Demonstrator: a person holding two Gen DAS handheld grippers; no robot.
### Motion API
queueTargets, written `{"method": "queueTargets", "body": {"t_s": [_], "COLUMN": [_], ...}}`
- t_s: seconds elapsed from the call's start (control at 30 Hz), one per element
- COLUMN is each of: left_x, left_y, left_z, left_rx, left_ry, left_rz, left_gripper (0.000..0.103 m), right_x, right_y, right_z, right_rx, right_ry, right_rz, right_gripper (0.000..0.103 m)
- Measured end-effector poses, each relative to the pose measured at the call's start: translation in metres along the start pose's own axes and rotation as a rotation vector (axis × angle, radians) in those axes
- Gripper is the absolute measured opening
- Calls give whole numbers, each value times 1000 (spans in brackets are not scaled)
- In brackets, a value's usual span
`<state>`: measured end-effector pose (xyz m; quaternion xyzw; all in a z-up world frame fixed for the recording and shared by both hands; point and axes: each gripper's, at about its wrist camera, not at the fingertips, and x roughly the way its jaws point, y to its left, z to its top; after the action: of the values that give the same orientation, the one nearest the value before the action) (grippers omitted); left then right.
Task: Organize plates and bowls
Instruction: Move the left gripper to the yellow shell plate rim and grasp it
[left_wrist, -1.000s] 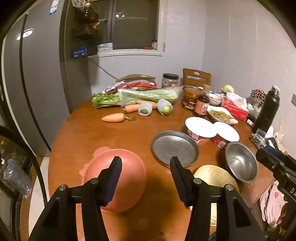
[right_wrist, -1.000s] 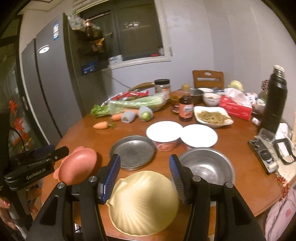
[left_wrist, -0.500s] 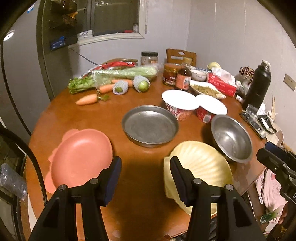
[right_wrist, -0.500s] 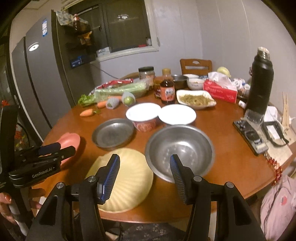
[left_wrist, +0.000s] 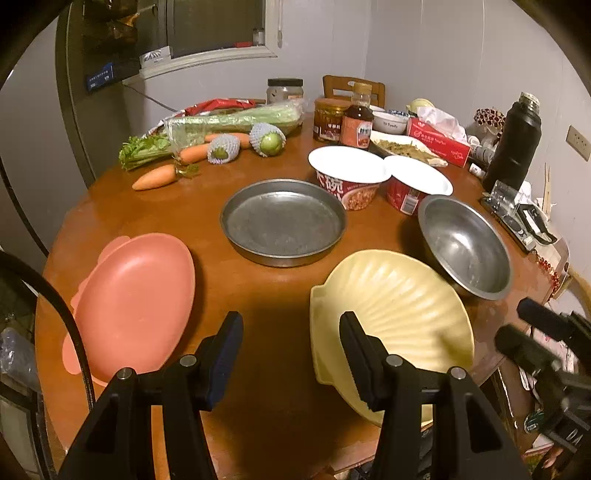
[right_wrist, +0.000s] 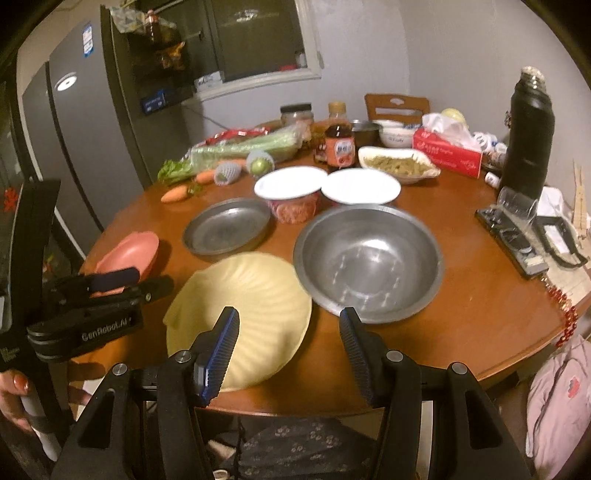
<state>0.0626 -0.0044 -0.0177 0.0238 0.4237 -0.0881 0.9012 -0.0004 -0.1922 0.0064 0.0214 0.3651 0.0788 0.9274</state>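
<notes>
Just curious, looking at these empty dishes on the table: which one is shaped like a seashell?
The pale yellow plate, ribbed like a scallop shell, at the table's near edge. The pink plate is smooth, and the metal pan and metal bowl are plain and round.

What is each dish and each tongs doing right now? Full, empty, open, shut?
Left tongs: open, holding nothing.
Right tongs: open, holding nothing.
Pink plate: empty.
Yellow shell plate: empty.
Metal pan: empty.
Steel bowl: empty.
Two noodle cups: lids on.
White dish: has food in it.
</notes>
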Motion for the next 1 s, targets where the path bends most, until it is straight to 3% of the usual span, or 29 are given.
{"method": "queueTargets", "body": {"t_s": [0.53, 1.0], "left_x": [28, 43], "left_y": [-7, -13], "left_z": [-6, -9], "left_rx": [39, 51], "left_ry": [54, 79], "left_rz": [-27, -72], "left_gripper": [54, 54], "right_x": [44, 61], "right_y": [1, 4], "right_z": [-19, -18], "right_rx": [2, -27], "right_ry": [107, 107], "right_rz": [18, 24], "right_gripper": [58, 57]}}
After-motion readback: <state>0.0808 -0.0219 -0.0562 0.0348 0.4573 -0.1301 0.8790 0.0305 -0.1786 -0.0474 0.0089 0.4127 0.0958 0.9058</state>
